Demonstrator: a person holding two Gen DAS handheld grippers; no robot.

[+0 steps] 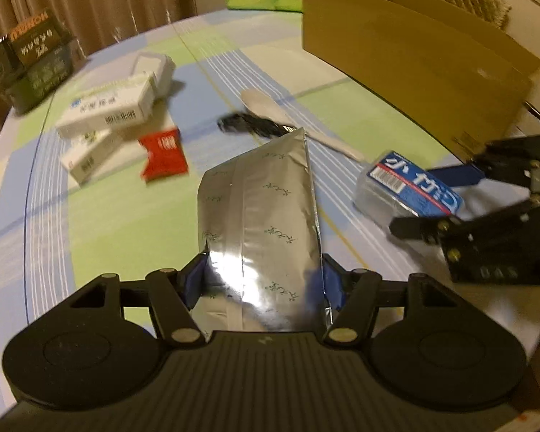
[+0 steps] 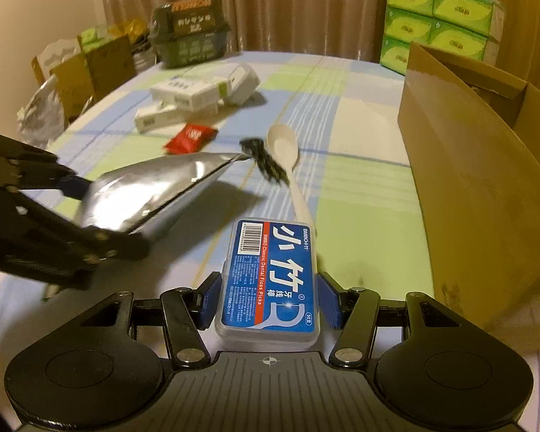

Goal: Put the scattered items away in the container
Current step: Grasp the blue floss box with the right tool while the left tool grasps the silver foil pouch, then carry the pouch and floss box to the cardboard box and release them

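Beside the cardboard box (image 2: 460,165), both tools are loaded: the right tool (image 2: 268,300) is clamped on the floss-pick case (image 2: 271,280), the left tool (image 1: 261,284) on the silver foil pouch (image 1: 261,223). The right one is nearer the box, long axis pointing forward, so it probably drops first.

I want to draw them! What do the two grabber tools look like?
Both are black. The left gripper and right gripper each have blue finger pads, jointed bars with silver rivets, two round discs and a ribbed grey plate between them. No cables or sleeves show.
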